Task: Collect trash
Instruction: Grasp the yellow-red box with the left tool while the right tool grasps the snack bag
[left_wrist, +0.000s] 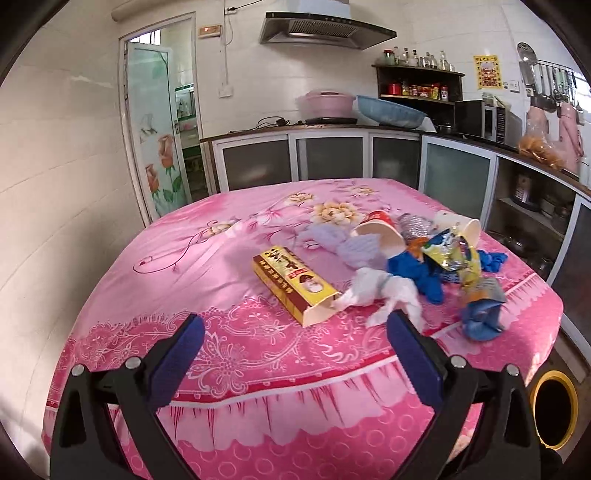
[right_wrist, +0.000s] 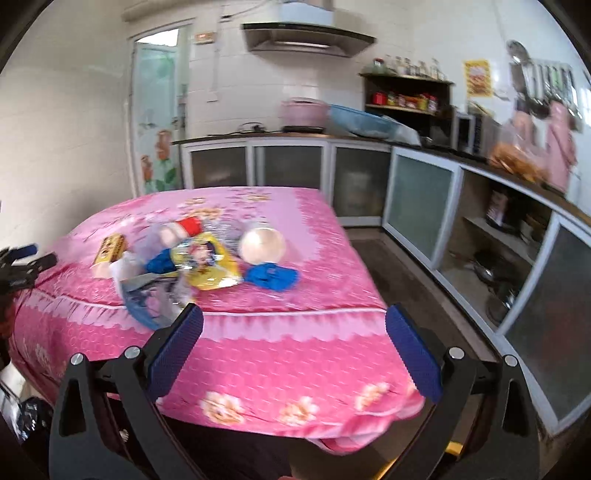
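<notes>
A pile of trash lies on the pink floral tablecloth (left_wrist: 192, 266): a yellow carton box (left_wrist: 293, 282), crumpled white tissue (left_wrist: 384, 293), blue gloves (left_wrist: 417, 271), a yellow snack wrapper (left_wrist: 452, 254), a red-and-white paper cup (left_wrist: 378, 230) and a blue wrapper (left_wrist: 480, 319). My left gripper (left_wrist: 295, 332) is open and empty, just short of the box and tissue. My right gripper (right_wrist: 293, 325) is open and empty at the table's near edge. In its blurred view I see the box (right_wrist: 110, 249), the yellow wrapper (right_wrist: 210, 269), a white cup (right_wrist: 262, 245) and a blue glove (right_wrist: 271, 277).
A bin with a yellow rim (left_wrist: 554, 406) stands on the floor at the table's right. Kitchen cabinets (left_wrist: 332, 155) and a counter (right_wrist: 480, 158) run along the back and right. The left gripper also shows in the right wrist view (right_wrist: 26, 262) at far left.
</notes>
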